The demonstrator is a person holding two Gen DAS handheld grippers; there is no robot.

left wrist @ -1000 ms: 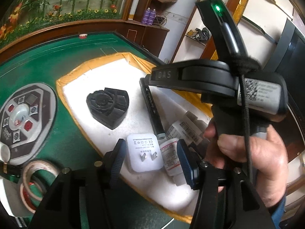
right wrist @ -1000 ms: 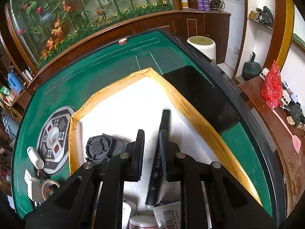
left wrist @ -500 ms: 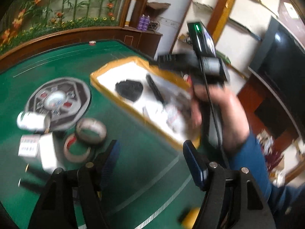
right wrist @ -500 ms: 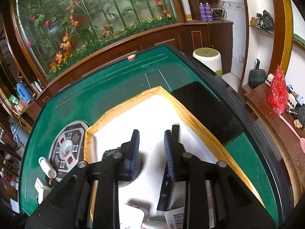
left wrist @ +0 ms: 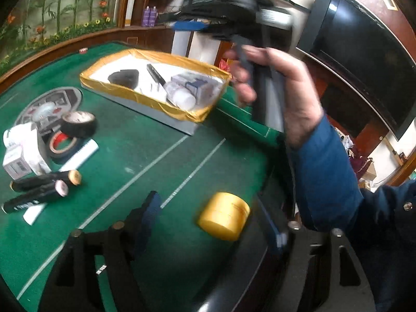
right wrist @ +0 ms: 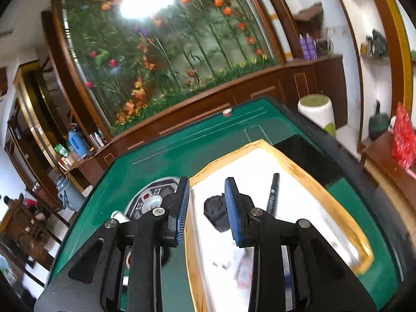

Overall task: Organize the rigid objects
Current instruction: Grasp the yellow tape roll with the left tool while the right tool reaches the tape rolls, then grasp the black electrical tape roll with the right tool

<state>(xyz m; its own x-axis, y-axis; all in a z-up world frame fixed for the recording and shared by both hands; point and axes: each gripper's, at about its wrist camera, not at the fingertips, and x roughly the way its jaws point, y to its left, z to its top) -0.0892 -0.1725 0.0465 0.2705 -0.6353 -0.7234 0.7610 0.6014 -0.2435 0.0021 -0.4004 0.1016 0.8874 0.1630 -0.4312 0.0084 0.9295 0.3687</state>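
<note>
A tray [left wrist: 124, 92] is set on the table [left wrist: 156, 156] toward its far right edge. In the tray a marker [left wrist: 156, 74] is laid between a heart-shaped block [left wrist: 123, 78] and bottles [left wrist: 182, 96]. Tape rolls [left wrist: 78, 124], boxes [left wrist: 18, 156] and two markers [left wrist: 41, 184] are gathered at the left edge; a jar [left wrist: 223, 215] is placed at the near edge.

Matt green felt table top [left wrist: 145, 156] under a shallow white tray [left wrist: 145, 96] edged in glossy, crinkled gold tape; smooth yellow plastic jar [left wrist: 223, 219] with a soft sheen; black rolls of adhesive tape [left wrist: 78, 124]; polished brown wood surround [right wrist: 208, 98]; matt black plastic gripper arms with ribbed blue rubber pads [right wrist: 183, 208] and bright metal screw heads
</note>
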